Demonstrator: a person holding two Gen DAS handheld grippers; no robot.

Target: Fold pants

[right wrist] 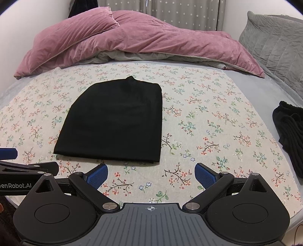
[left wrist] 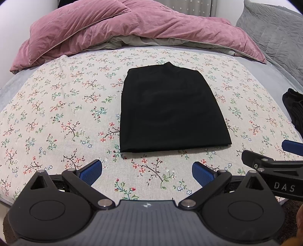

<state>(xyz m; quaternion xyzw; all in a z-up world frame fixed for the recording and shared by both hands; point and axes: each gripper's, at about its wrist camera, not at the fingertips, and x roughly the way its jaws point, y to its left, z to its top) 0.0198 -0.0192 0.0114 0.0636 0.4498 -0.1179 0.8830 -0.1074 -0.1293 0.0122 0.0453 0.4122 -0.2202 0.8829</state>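
Observation:
Black pants [left wrist: 170, 109] [right wrist: 115, 121] lie folded into a flat, neat rectangle on the floral sheet [left wrist: 56, 113] [right wrist: 208, 117], with a small bump of cloth poking out at the far edge. My left gripper [left wrist: 147, 173] hovers open just short of the near edge of the pants, its blue pads [left wrist: 90, 173] empty. My right gripper [right wrist: 151, 174] is also open and empty, near the front right corner of the pants. Each gripper shows at the edge of the other's view: the right one [left wrist: 272, 157] and the left one [right wrist: 20, 162].
A crumpled pink duvet [left wrist: 132, 28] [right wrist: 132, 41] and a grey quilted cushion [left wrist: 274, 36] [right wrist: 278, 43] lie at the far end of the bed. A pile of other black clothing [left wrist: 293, 109] [right wrist: 289, 132] sits at the right edge. Starred curtains [right wrist: 180, 13] hang behind.

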